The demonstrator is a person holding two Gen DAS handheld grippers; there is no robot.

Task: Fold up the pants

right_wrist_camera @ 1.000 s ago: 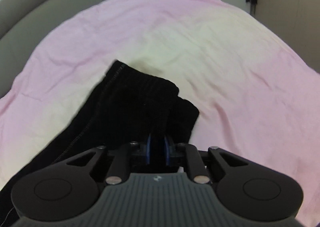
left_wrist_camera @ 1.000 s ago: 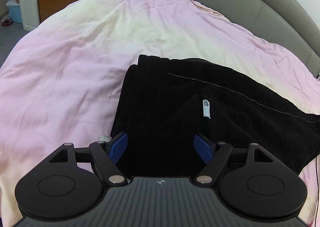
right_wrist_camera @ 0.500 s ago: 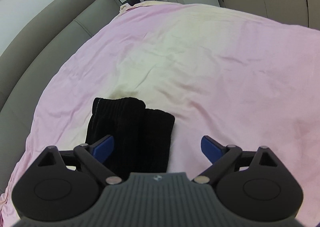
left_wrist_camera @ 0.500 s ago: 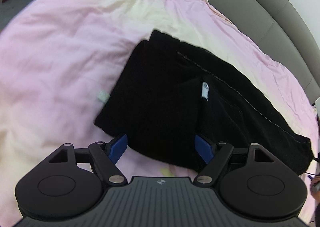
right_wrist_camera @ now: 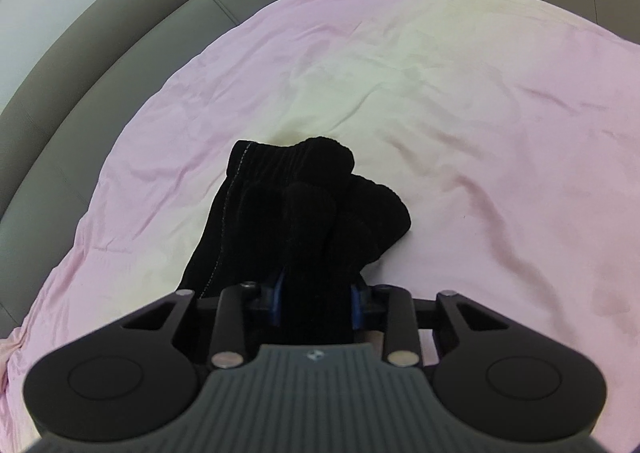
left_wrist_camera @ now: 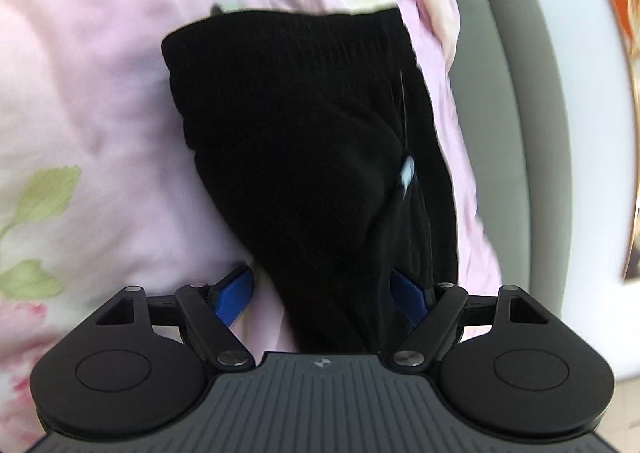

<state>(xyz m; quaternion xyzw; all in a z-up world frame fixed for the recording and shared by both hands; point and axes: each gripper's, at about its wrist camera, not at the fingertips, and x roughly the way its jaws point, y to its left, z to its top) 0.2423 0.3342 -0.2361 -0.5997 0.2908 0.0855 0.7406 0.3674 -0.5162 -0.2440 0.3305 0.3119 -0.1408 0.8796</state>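
A: Left wrist view first. What's the left hand-held gripper [left_wrist_camera: 322, 293] doing?

B: Jaws are standing wide apart. The black pants [left_wrist_camera: 304, 157] are lying bunched on the pink duvet [left_wrist_camera: 100, 93], and their near end is running in between the blue fingers [left_wrist_camera: 234, 295]. The left pad is sitting clear of the cloth. The right one is partly hidden by fabric, so contact there I can't tell. No grip showing.

A: Anything else in frame?

B: A white label [left_wrist_camera: 408, 173] is showing on the pants, blurred. The grey upholstered headboard [left_wrist_camera: 516, 113] is running along the right. A green leaf print [left_wrist_camera: 40, 205] is showing on the duvet at the left edge.

A: Right wrist view?

B: The right hand-held gripper [right_wrist_camera: 318, 299] is pinching a thick fold of the pants [right_wrist_camera: 304, 221]. Its jaws have just been closing, and the cloth is filling the gap between both blue fingers [right_wrist_camera: 278, 299], bulging forward out of it.

A: Where's the rest of the garment?

B: It's lying crumpled on the duvet [right_wrist_camera: 460, 113] just ahead of the gripper, pale seam stitching [right_wrist_camera: 226, 213] showing down its left edge. The headboard [right_wrist_camera: 100, 73] is curving along the left, and dark furniture at the far end is too small to make out.
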